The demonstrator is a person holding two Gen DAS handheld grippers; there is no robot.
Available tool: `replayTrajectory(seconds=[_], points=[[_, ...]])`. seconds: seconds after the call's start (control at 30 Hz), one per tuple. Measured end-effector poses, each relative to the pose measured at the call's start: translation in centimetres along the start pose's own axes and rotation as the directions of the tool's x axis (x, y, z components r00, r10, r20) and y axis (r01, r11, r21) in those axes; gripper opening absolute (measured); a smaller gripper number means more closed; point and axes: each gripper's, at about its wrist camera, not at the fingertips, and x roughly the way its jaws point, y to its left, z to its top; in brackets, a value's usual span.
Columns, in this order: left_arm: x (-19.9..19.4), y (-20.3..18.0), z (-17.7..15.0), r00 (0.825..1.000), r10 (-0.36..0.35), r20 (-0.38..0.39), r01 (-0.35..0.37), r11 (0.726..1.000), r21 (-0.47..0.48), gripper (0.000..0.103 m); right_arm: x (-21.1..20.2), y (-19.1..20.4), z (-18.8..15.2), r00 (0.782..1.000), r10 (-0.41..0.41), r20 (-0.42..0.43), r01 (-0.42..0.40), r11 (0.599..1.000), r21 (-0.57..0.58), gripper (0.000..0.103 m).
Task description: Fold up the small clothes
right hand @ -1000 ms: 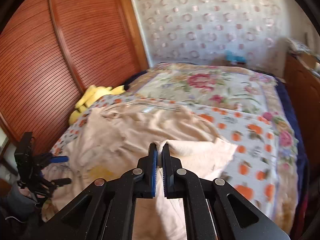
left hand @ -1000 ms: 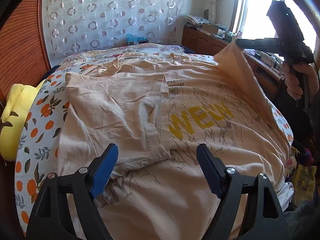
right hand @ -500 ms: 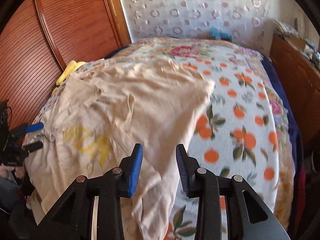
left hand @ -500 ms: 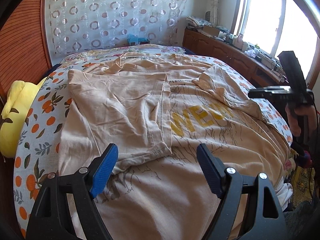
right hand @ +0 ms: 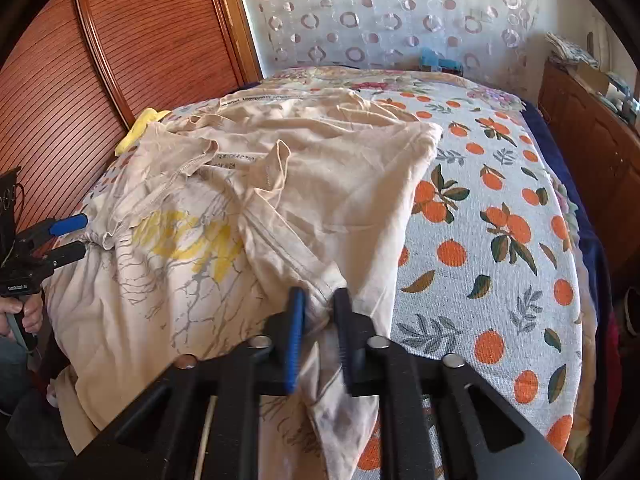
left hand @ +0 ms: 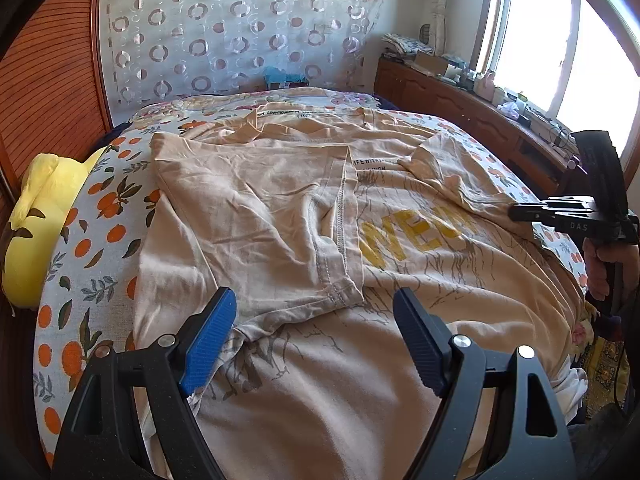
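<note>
Beige cotton t-shirt w/ yellow lettering (left hand: 400, 240) lies spread on the orange-print bedspread (right hand: 500, 240), left sleeve folded in. It looks light, limp, wrinkly; prob best pinched at hems or seams. Left gripper (left hand: 312, 336) hovers over it w/ jaws wide, holding nothing. Right gripper (right hand: 318, 332) has jaws partway apart w/ bunched fabric between; can't tell if clamped.

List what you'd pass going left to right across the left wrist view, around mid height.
Yellow plush toy → orange-print bedsheet → folded-over sleeve → yellow lettering on the beige t-shirt → right gripper, at the shirt's far edge.
</note>
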Motion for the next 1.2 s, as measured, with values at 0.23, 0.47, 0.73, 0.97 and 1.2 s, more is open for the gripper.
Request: replayTrajectory(seconds=[0.23,0.47,0.73,0.97,1.2], points=[[-0.2,0.0,0.0,1.0,0.004,0.007,-0.004,1.0,0.0,0.081,-1.1,2.7,-0.9,0.997,0.077,0.025,-0.075,0.993,-0.093,0.006],[-0.3,0.2,0.0,1.0,0.012,0.008,-0.012,1.0,-0.001,0.081,-1.1,3.4,-2.7,0.992,0.124,-0.026,-0.126,0.985,-0.119,0.009],[-0.3,0.2,0.0,1.0,0.013,0.009,-0.013,1.0,-0.001,0.081,-1.9,2.4,-1.0,0.99,0.132,0.043,-0.128,0.989,-0.072,0.032],[-0.4,0.5,-0.2,1.0,0.014,0.01,-0.013,1.0,-0.012,0.081,3.5,2.1,3.0,0.998,0.063,0.02,-0.063,0.998,-0.022,0.032],[-0.4,1.4,-0.3,1.0,0.021,0.01,-0.02,0.999,-0.028,0.081,8.1,4.4,6.8,0.997,0.077,-0.024,-0.078,0.996,-0.043,0.032]])
